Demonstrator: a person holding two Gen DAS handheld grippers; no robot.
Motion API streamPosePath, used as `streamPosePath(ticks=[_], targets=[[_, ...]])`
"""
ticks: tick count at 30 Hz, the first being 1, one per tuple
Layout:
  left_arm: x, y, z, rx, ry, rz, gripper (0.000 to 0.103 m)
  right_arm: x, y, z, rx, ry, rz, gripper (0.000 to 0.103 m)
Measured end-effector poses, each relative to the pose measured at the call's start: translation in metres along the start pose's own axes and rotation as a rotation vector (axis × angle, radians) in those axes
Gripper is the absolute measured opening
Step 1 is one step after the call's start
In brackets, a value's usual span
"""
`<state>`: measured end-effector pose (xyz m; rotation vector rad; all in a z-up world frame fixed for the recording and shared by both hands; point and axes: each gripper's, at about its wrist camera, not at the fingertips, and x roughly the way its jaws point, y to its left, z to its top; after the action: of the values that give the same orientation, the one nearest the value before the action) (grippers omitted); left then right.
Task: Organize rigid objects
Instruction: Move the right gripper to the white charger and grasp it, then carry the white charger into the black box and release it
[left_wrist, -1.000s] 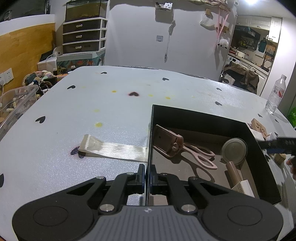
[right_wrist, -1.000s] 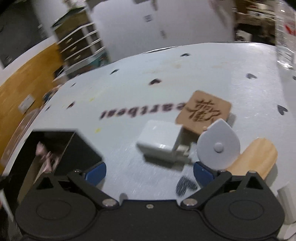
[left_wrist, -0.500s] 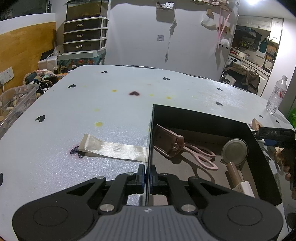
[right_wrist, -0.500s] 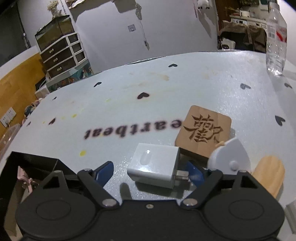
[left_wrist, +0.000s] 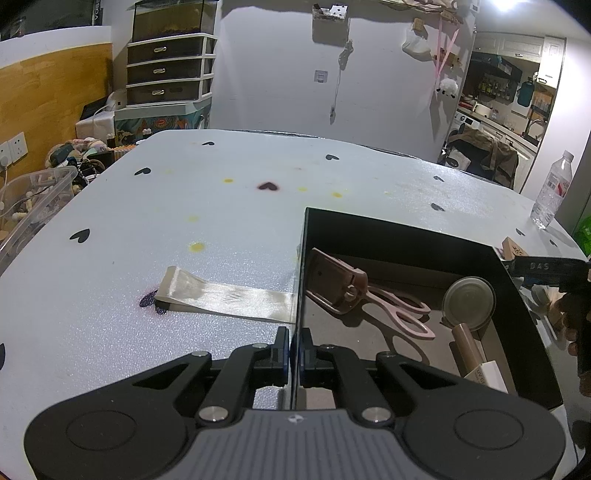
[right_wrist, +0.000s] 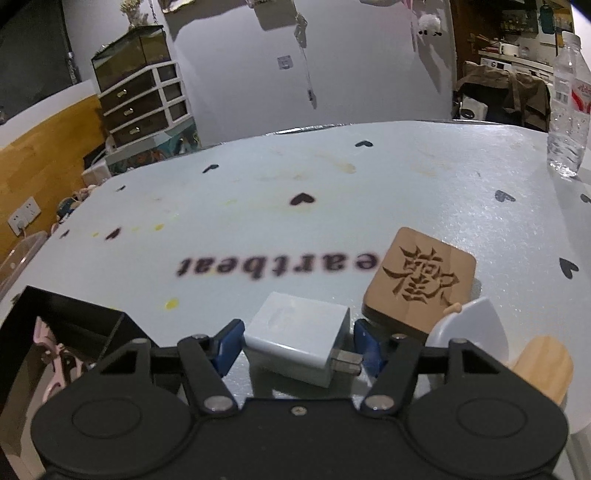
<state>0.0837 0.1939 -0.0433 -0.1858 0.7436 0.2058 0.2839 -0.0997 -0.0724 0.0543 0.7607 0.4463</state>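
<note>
Charger (right_wrist: 297, 341) prongs behind right gripper (right_wrist: 295, 345)

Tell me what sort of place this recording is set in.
Most likely a lived-in home, a room opening onto a kitchen. A plastic drawer unit with a glass tank on top stands by the wall, a kitchen doorway shows appliances, and the work happens on a heart-print tabletop.

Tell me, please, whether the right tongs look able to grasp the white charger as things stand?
Probably yes. The right tongs are open with a blue finger on each side of the white charger, which lies flat on the table. The wooden coaster sits just beyond, outside the gap.
</note>
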Motion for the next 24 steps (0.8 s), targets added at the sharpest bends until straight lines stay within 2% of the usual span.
streamPosePath(ticks=[4,10,11,12,14,15,17,19,22,24], targets=[[0.000,0.000,0.000,-0.001,0.000,0.000,0.004,-0.015,0.004,0.003,-0.009,-0.033,0.047,0.065],[0.000,0.000,0.000,-0.002,0.000,-0.001,0.004,-0.052,0.028,0.011,-0.069,-0.071,0.231,0.064],[0.000,0.000,0.000,-0.003,0.000,0.000,0.005,-0.056,0.032,0.013,-0.084,-0.078,0.247,0.061],[0.001,0.000,0.000,-0.003,0.000,-0.001,0.005,-0.062,0.037,0.014,-0.101,-0.092,0.251,0.037],[0.001,0.000,0.000,-0.004,0.000,-0.001,0.005,-0.072,0.043,0.019,-0.109,-0.130,0.238,0.026],[0.002,0.000,0.000,-0.002,-0.001,-0.001,0.005,-0.075,0.042,0.023,-0.090,-0.128,0.274,0.018],[0.003,-0.001,0.000,-0.001,-0.002,-0.001,0.005,-0.074,0.042,0.028,-0.075,-0.104,0.335,0.017],[0.003,-0.001,0.000,-0.003,-0.002,-0.003,0.005,-0.073,0.042,0.028,-0.093,-0.115,0.289,0.019],[0.002,-0.001,0.000,-0.005,-0.003,-0.006,0.005,-0.070,0.027,0.030,-0.041,-0.111,0.254,0.022],[0.002,-0.001,0.000,-0.004,-0.004,-0.007,0.005,-0.070,0.018,0.027,-0.026,-0.109,0.224,0.027]])
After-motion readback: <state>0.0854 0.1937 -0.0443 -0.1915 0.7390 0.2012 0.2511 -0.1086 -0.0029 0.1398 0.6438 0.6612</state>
